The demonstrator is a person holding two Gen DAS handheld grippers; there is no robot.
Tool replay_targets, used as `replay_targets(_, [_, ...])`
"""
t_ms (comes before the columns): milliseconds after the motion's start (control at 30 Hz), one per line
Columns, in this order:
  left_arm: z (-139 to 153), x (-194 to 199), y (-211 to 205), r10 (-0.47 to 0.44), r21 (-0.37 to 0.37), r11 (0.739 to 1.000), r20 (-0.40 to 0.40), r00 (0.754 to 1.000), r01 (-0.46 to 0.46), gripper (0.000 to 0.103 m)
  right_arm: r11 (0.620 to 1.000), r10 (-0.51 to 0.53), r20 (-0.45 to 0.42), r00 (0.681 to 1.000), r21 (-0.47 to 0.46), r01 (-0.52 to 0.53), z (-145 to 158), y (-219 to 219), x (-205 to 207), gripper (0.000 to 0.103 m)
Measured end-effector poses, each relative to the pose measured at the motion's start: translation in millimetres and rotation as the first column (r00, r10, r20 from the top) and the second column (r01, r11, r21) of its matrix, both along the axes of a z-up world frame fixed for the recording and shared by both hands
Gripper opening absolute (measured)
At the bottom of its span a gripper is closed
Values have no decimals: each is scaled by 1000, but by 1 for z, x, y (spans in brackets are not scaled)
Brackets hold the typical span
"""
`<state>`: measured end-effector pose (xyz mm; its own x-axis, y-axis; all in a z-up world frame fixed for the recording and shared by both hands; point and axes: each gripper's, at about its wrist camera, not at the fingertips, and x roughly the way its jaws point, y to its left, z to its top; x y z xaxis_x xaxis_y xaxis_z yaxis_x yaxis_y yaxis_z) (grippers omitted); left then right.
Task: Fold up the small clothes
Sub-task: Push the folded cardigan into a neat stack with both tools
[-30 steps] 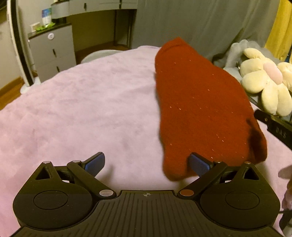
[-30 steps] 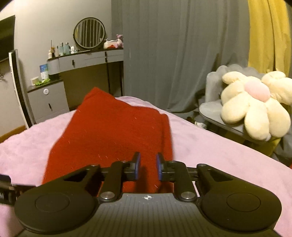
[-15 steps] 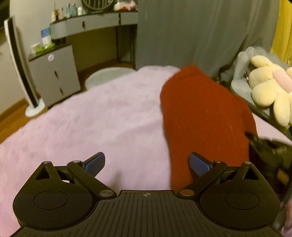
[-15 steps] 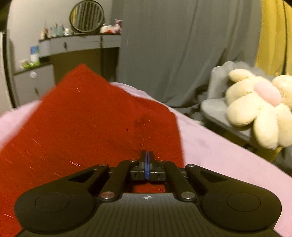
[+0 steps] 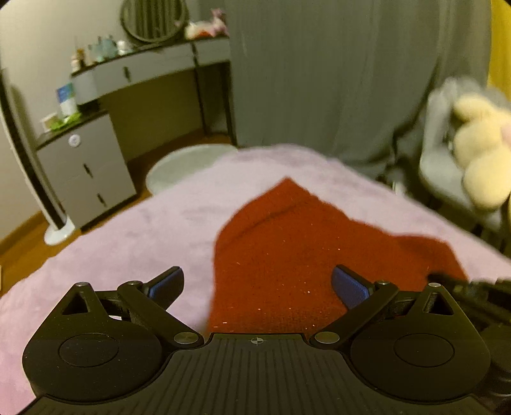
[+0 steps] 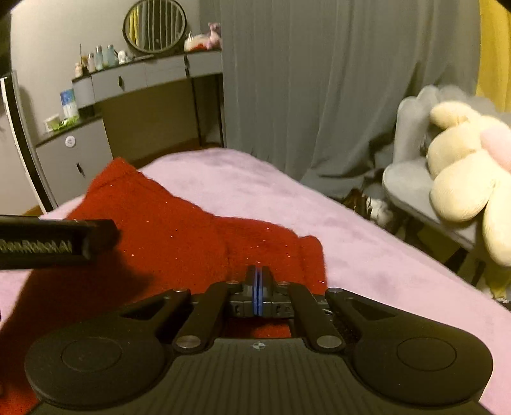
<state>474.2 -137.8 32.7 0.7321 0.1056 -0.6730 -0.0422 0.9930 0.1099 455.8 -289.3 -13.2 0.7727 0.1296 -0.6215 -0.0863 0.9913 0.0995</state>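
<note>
Red cloth now lifted, right tool clamped on it

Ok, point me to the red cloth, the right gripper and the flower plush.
red cloth [image 5: 287,249]: left wrist view, middle of fabric.
right gripper [image 6: 258,295]: right wrist view, between shut fingertips.
flower plush [image 6: 460,188]: right wrist view, cream petal.

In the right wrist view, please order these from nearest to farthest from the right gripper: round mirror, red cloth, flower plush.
1. Red cloth: directly at the right gripper, pinched between its shut fingers.
2. Flower plush: to the right, on a grey chair beside the bed.
3. Round mirror: far back left, above the dresser.
</note>
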Motion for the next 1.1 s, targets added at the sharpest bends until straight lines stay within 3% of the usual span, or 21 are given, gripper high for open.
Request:
replay_targets(133, [-22,18,-2,16,-4,1000,-52,999,-16,103,1000,7,3,1000,11,-7,-15,-4,12,0])
replay_targets(300, [-24,12,-13,24,84,996,-27,999,-22,103,999,-30,73,997,45,27,-20,-6,3,0])
replay_targets(400, [-1,-27,-1,-45,-12,999,24,999,45,103,996,-51,82,995,71,45,-1,-10,-30,1])
replay_targets(500, [11,-90,26,-99,-146,984,60,993,107,103,969,-78,103,992,243,51,11,-22,-108,19])
replay_targets(600, [8,-161,51,-102,-197,973,104,989,121,103,909,-151,81,985,402,106,2,-42,-181,51])
replay_targets(633, [3,-184,56,-90,-195,975,99,991,108,103,888,-171,62,983,443,127,-6,-49,-198,53])
replay_targets(733, [-14,-231,60,-86,-174,980,75,994,98,103,850,-180,-26,983,498,169,-21,-62,-217,54])
replay_targets(833, [-28,-240,44,-122,-118,985,21,992,124,103,776,-183,-58,981,604,180,-22,-68,-213,57])
replay_targets(967, [-35,-222,32,-66,-5,998,21,998,66,103,817,-191,-63,980,544,194,-18,-53,-209,54])
replay_targets(1033, [-36,-211,36,-41,-30,999,-4,999,41,103,815,-202,-66,977,543,205,-18,-55,-212,44])
replay_targets(1100, [-38,-205,38,-31,-52,998,-24,999,29,103,796,-212,-79,974,564,219,-22,-62,-212,42])
